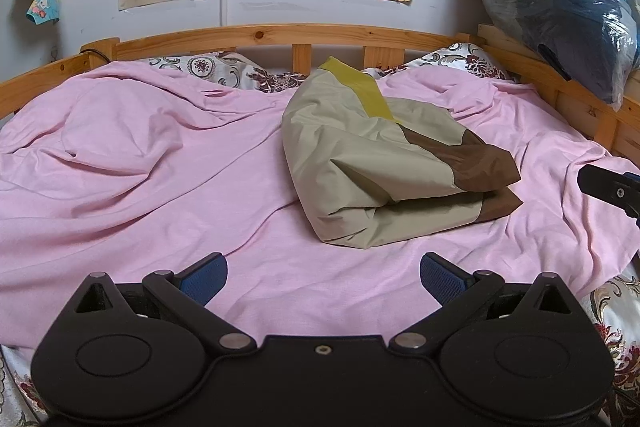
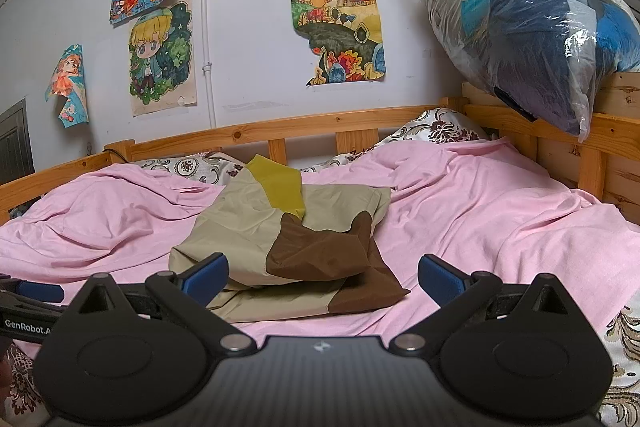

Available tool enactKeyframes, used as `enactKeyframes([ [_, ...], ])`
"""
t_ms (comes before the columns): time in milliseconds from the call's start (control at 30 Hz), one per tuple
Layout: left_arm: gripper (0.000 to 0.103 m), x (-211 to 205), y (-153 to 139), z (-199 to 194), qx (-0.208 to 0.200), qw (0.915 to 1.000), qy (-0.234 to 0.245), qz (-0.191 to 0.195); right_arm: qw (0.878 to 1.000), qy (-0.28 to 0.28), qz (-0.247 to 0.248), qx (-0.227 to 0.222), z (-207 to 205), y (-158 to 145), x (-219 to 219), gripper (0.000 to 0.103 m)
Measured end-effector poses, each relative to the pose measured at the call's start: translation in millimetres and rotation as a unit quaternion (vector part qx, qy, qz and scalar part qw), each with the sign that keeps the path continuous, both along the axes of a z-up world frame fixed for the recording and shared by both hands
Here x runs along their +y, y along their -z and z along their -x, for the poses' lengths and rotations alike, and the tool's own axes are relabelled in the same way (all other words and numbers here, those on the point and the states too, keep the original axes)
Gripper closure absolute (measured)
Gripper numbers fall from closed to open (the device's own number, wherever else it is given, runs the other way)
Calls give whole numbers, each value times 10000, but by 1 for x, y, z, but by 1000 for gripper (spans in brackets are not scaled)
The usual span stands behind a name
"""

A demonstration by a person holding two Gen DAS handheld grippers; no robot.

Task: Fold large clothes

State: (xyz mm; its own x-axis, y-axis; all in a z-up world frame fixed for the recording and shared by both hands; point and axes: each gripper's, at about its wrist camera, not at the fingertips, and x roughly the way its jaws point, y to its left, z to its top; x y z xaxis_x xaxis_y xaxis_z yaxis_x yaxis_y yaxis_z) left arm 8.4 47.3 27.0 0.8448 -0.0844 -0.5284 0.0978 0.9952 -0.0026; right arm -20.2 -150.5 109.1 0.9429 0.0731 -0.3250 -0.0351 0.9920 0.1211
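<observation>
here the garment [image 1: 384, 163] lies folded mid-bed on the pink sheet [image 1: 160, 167], beyond both grippers. left gripper [image 1: 324, 273] and right gripper [image 2: 322, 275] gape, empty. it looks light, thin, probably slippery (layers may slide), so pinch the brown near corners [image 2: 372, 295].
</observation>
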Motion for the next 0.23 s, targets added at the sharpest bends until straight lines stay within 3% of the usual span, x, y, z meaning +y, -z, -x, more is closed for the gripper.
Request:
enactKeyframes([
  [233, 1, 0, 1, 0, 9, 10000, -7, -1, 10000, 2, 1, 2, 0, -1, 0, 0],
])
